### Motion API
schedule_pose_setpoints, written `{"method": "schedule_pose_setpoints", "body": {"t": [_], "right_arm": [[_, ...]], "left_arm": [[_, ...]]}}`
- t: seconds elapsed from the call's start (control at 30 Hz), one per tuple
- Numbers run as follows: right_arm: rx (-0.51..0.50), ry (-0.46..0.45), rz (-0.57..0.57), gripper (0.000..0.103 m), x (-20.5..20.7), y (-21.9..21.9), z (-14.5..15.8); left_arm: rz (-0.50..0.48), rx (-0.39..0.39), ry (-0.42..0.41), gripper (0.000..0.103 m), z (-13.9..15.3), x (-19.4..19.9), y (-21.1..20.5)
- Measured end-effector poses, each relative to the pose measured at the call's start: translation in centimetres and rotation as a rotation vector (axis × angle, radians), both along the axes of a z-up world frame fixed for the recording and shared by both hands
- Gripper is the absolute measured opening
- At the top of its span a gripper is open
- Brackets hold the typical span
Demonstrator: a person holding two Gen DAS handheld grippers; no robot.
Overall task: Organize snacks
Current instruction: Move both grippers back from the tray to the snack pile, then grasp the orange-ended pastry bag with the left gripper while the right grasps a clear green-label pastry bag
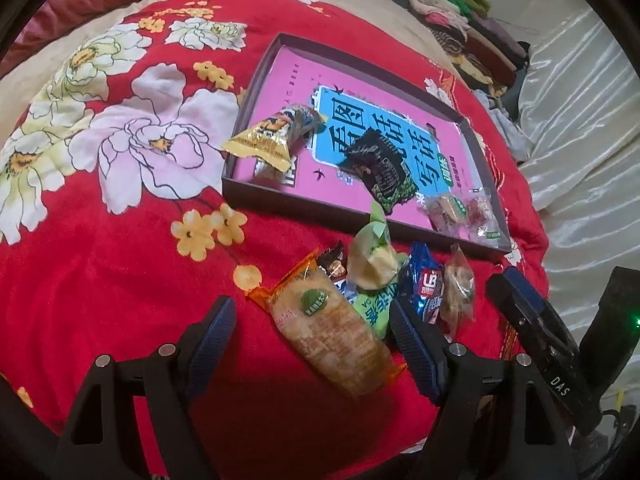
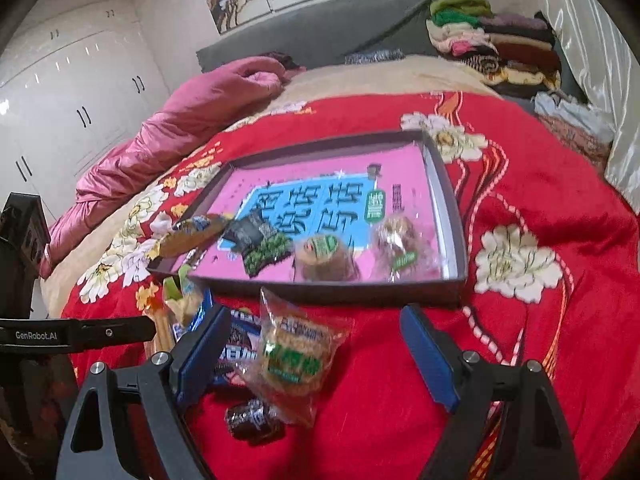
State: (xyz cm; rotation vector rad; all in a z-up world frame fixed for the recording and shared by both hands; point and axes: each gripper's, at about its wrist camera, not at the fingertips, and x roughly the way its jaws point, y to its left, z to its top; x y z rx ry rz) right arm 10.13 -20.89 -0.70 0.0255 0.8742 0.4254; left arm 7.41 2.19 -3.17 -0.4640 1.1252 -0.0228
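A dark-rimmed tray [image 1: 304,204] with a pink and blue printed floor lies on the red floral bedspread; it also shows in the right wrist view [image 2: 456,216]. In it lie a gold packet [image 1: 266,140], a black and green packet [image 1: 380,168] and clear-wrapped cakes [image 1: 460,212]. In front of the tray lies a loose pile: a long orange-ended cracker pack [image 1: 332,328], a green-wrapped pastry [image 1: 372,264], a blue packet [image 1: 426,288] and a clear cookie pack [image 2: 292,356]. My left gripper [image 1: 312,340] is open around the cracker pack. My right gripper [image 2: 316,356] is open around the cookie pack.
A small dark wrapped candy [image 2: 254,420] lies near the right gripper. A pink quilt [image 2: 180,120] lies at the bed's far left. Folded clothes [image 2: 492,48] are stacked at the headboard. White satin curtain [image 1: 580,120] hangs on the right.
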Motion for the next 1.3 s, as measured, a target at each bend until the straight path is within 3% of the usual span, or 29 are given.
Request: {"method": "schedule_pose_setpoints", "body": {"t": [0.4,0.77,0.83,0.9,1.03,1.3], "right_arm": [[0.005,0.097,-0.001,0.086,0.4,0.6,-2.2],[-0.039,0.104,0.045,0.058,0.3,1.8,-3.2],[-0.028,0.102,0.041,0.052,0.4,1.5,-3.2],[-0.015,0.106,0.040,0.052,0.5,1.3,-3.1],[-0.044,0.082,0.057,0.049,0.4,1.7,-2.8],[-0.046,0.018,0.082,0.044,-0.1,1.8,-1.5]], "left_arm": [[0.008,0.004,0.035,0.080,-1.9,-0.3,-1.4],[0.056,-0.061,0.038,0.080,-3.1,-0.1,-1.2],[0.070,-0.075,0.036,0.077,-3.3,-0.3,-1.0],[0.082,-0.077,0.032,0.064,-3.4,-0.2,-0.7],[0.100,-0.116,0.035,0.054,-3.8,-0.2,0.1],[0.102,-0.141,0.032,0.047,-3.1,-0.3,0.6]]}}
